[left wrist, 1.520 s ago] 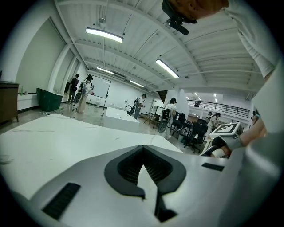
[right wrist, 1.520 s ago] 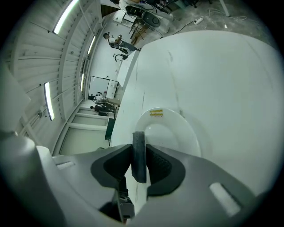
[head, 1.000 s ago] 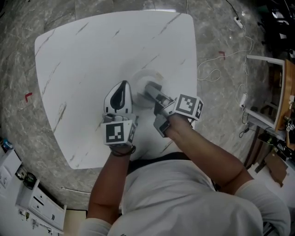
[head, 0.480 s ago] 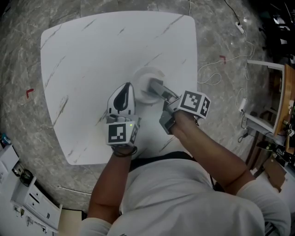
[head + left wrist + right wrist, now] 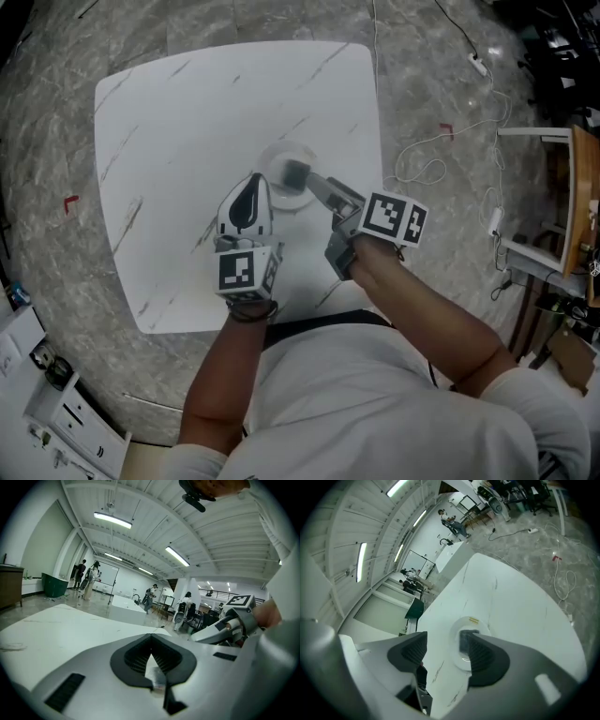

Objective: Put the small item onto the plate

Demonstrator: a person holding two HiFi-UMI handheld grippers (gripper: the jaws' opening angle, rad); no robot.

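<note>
A small dark grey block (image 5: 296, 173) lies on the round white plate (image 5: 277, 160) in the middle of the white table (image 5: 187, 122). My right gripper (image 5: 315, 187) hovers just behind the block. Its jaws stand wide and are closing a little, and nothing is pressed between them. In the right gripper view the block (image 5: 465, 638) rests on the plate (image 5: 459, 660) beside the right-hand finger (image 5: 485, 656) of the gripper (image 5: 443, 644). My left gripper (image 5: 253, 184) rests left of the plate, shut with its fingertips together (image 5: 157, 679) and holding nothing.
The table's right edge (image 5: 379, 141) is close to the plate. White cables (image 5: 422, 169) and a power strip (image 5: 477, 66) lie on the marble floor to the right, near a white frame (image 5: 539, 187). People stand far off (image 5: 89, 573) in the hall.
The right gripper's jaws have spread and it has drawn back slightly, leaving the block on the plate. The left gripper has stayed beside the plate.
</note>
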